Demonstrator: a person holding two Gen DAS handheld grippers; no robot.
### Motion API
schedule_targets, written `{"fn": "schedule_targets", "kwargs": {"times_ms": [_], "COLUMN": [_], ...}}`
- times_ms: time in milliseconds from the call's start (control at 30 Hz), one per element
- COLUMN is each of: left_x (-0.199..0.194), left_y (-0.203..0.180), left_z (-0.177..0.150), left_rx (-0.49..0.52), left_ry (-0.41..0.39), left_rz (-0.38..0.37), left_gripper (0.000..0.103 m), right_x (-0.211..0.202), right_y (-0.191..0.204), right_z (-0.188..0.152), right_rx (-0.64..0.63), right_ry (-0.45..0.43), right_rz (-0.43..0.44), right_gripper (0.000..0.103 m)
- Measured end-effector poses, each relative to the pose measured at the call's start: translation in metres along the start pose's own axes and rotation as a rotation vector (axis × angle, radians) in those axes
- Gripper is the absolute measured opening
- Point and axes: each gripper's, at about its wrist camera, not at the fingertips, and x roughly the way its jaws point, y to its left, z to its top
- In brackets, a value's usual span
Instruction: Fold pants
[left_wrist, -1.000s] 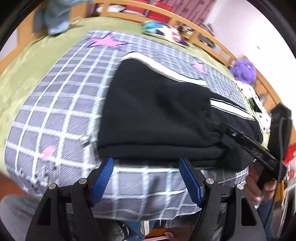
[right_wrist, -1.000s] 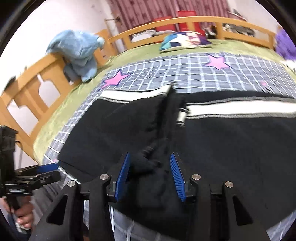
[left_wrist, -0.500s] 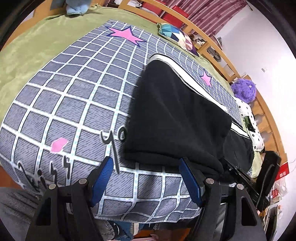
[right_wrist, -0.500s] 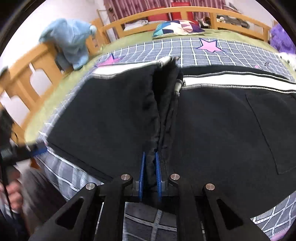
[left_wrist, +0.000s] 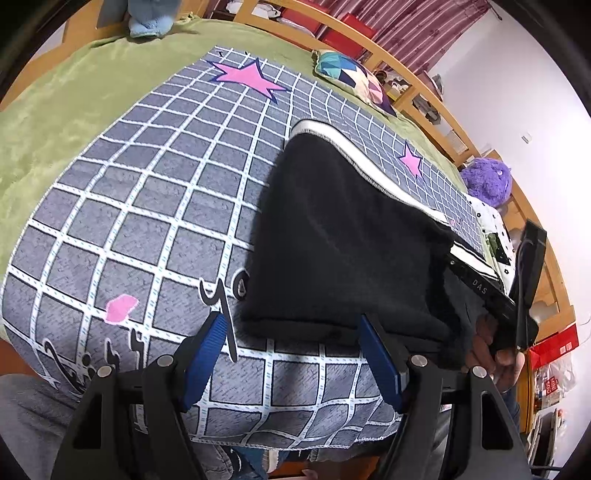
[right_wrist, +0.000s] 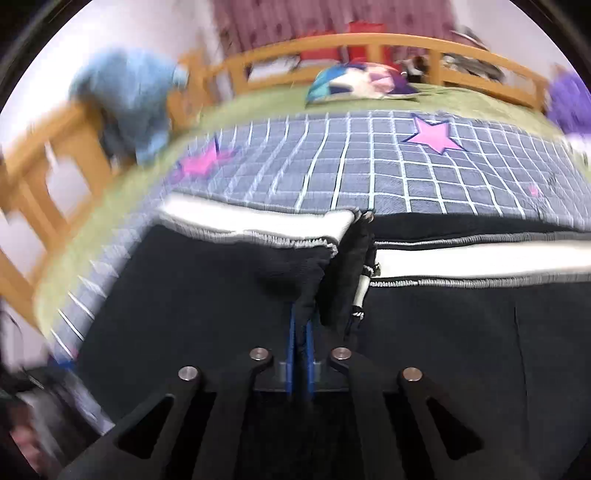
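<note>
Black pants (left_wrist: 343, 236) with a white side stripe lie on a grey checked blanket (left_wrist: 155, 192) on the bed. In the left wrist view my left gripper (left_wrist: 291, 328) is open and empty at the near edge of the pants, its blue pads on either side of the hem. In the right wrist view my right gripper (right_wrist: 301, 325) is shut on a fold of the black pants (right_wrist: 207, 295), holding a raised ridge of cloth. The right gripper also shows at the right of the left wrist view (left_wrist: 476, 284).
A patterned pillow (left_wrist: 351, 77) and a purple plush toy (left_wrist: 487, 181) lie at the far side of the bed. A blue plush (right_wrist: 129, 99) hangs over the wooden bed rail (right_wrist: 369, 40). The blanket's near edge (left_wrist: 277, 439) drops off the bed.
My right gripper closed on a fold of the pants and lifted it. My left gripper drifted left along the near hem, staying open.
</note>
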Motion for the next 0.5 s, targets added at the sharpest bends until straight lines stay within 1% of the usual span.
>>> {"fn": "schedule_targets", "kwargs": {"times_ms": [33,67,100,133,167,200,233,267,300,333,367,400,433,467,500], "left_x": [-0.002,-0.003,-0.003,-0.003,0.000,0.003,0.005,0.006,0.005,0.003,0.001,-0.001,-0.001,0.000,0.001], "left_y": [0.000,0.000,0.000,-0.001,-0.002,-0.004,-0.006,-0.007,-0.008,-0.008,-0.009,-0.010,-0.010,-0.010,-0.009], "left_z": [0.001,0.001,0.002,0.004,0.006,0.008,0.010,0.012,0.012,0.012,0.011,0.010,0.008,0.006,0.004], "left_rx": [0.003,0.006,0.010,0.015,0.022,0.028,0.031,0.035,0.040,0.048,0.054,0.060,0.058,0.052,0.044], "left_ry": [-0.004,-0.006,-0.009,-0.011,-0.008,0.001,0.010,0.014,0.011,0.007,0.003,0.000,0.001,0.004,0.012], "left_rz": [0.002,0.005,0.009,0.011,0.017,0.029,0.040,0.042,0.041,0.042,0.045,0.050,0.057,0.059,0.055], "left_gripper": [0.072,0.072,0.072,0.072,0.072,0.072,0.072,0.072,0.072,0.072,0.072,0.072,0.072,0.072,0.072], "right_x": [-0.006,-0.015,-0.017,-0.014,-0.003,0.006,0.012,0.013,0.008,0.001,-0.011,-0.018,-0.025,-0.029,-0.027], "right_y": [-0.002,-0.011,-0.022,-0.030,-0.038,-0.037,-0.033,-0.023,-0.019,-0.018,-0.022,-0.026,-0.031,-0.036,-0.036], "right_z": [0.000,0.000,-0.001,-0.003,-0.009,-0.014,-0.020,-0.026,-0.027,-0.028,-0.029,-0.031,-0.034,-0.040,-0.044], "right_rx": [-0.005,0.035,0.082,0.114,0.132,0.126,0.102,0.045,0.016,0.014,0.058,0.095,0.142,0.188,0.204], "right_ry": [-0.034,-0.076,-0.081,-0.064,-0.019,0.017,0.037,0.043,0.038,0.033,0.023,0.019,0.014,0.017,0.033], "right_rz": [-0.014,-0.002,0.016,0.023,0.013,-0.008,-0.030,-0.050,-0.064,-0.067,-0.051,-0.036,-0.007,0.034,0.056], "right_gripper": [0.005,0.005,0.005,0.005,0.007,0.012,0.014,0.015,0.019,0.027,0.032,0.047,0.058,0.060,0.060]}}
